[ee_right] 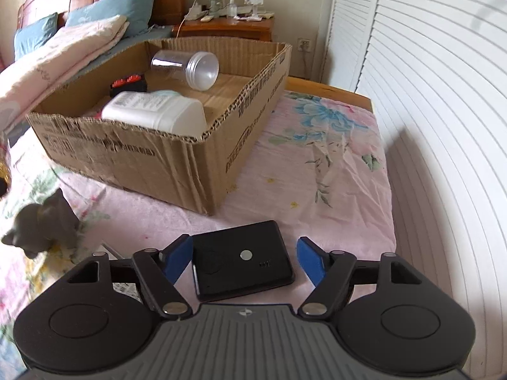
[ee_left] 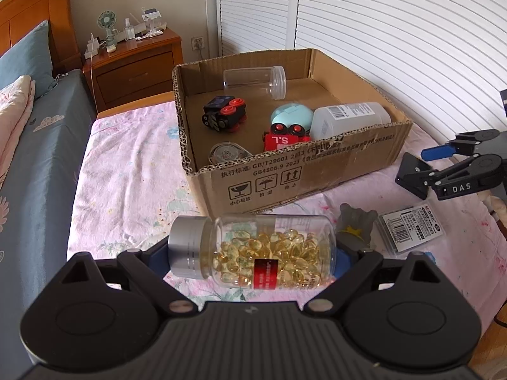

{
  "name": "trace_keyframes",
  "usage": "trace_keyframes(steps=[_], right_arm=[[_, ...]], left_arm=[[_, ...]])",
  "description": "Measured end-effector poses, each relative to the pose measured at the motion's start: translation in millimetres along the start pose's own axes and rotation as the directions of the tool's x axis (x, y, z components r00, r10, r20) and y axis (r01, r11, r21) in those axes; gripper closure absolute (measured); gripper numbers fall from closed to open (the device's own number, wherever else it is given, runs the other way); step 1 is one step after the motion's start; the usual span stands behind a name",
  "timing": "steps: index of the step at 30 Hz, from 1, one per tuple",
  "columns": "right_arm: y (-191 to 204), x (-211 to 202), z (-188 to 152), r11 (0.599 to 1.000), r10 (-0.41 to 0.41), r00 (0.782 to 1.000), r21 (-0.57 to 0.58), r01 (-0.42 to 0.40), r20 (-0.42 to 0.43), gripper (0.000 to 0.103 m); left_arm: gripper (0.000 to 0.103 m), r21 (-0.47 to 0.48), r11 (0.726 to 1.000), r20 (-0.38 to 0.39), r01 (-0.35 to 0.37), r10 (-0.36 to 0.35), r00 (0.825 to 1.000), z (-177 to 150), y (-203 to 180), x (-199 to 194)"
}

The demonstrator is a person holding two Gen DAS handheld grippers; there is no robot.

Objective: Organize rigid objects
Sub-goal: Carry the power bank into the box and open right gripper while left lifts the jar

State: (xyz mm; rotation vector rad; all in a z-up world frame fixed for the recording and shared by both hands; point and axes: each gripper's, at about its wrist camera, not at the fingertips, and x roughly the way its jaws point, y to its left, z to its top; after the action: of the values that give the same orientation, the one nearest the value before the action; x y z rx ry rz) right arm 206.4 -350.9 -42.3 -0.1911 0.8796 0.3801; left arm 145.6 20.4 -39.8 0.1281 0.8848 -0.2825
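Note:
My left gripper [ee_left: 253, 258] is shut on a clear bottle of yellow capsules [ee_left: 253, 250] with a silver cap, held sideways just in front of the cardboard box [ee_left: 285, 174]. The box holds a clear jar [ee_left: 253, 80], a white bottle [ee_left: 348, 118], a black toy car [ee_left: 223, 114], a red toy car [ee_left: 285, 137] and a blue round case [ee_left: 291, 114]. My right gripper [ee_right: 245, 259] is open, its blue fingers either side of a black flat device [ee_right: 242, 262] lying on the sheet. It also shows at the right of the left wrist view [ee_left: 421, 171].
A grey toy figure [ee_left: 356, 224] [ee_right: 41, 224] and a labelled flat pack [ee_left: 412, 228] lie on the pink floral sheet in front of the box. A wooden nightstand [ee_left: 136, 63] stands beyond the bed. White louvred doors [ee_right: 443, 126] run along the right.

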Motion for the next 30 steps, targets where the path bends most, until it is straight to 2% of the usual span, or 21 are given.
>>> trace_keyframes(steps=[3,8,16,25,30], right_arm=[[3.9,5.9,-2.1,0.999,-0.006,1.0,-0.043,0.006,-0.007,0.025],[2.8,3.0,-2.4,0.999,0.007,1.0,-0.034,-0.008,-0.018,0.028],[10.8,-22.6,5.2,0.998,0.02,1.0,-0.065,-0.019,0.007,0.028],[19.5,-66.5,48.8,0.992,0.046,0.991,-0.123,-0.03,0.129,0.028],[29.8,-64.3,85.9,0.985,0.068,0.982,-0.167,-0.039,0.176,0.028]], left_arm=[[0.01,0.006,1.0,-0.009,0.0,0.0,1.0,0.7,-0.7,2.4],[0.01,0.023,1.0,-0.015,0.009,-0.008,1.0,2.8,-3.8,4.1],[0.01,0.053,0.998,-0.002,0.018,-0.018,1.0,6.9,-8.5,-1.3],[0.01,0.07,0.997,0.02,0.038,-0.04,0.999,9.1,-9.5,-13.7],[0.01,0.067,0.997,0.03,0.048,-0.05,0.998,11.6,-5.6,-22.8]])
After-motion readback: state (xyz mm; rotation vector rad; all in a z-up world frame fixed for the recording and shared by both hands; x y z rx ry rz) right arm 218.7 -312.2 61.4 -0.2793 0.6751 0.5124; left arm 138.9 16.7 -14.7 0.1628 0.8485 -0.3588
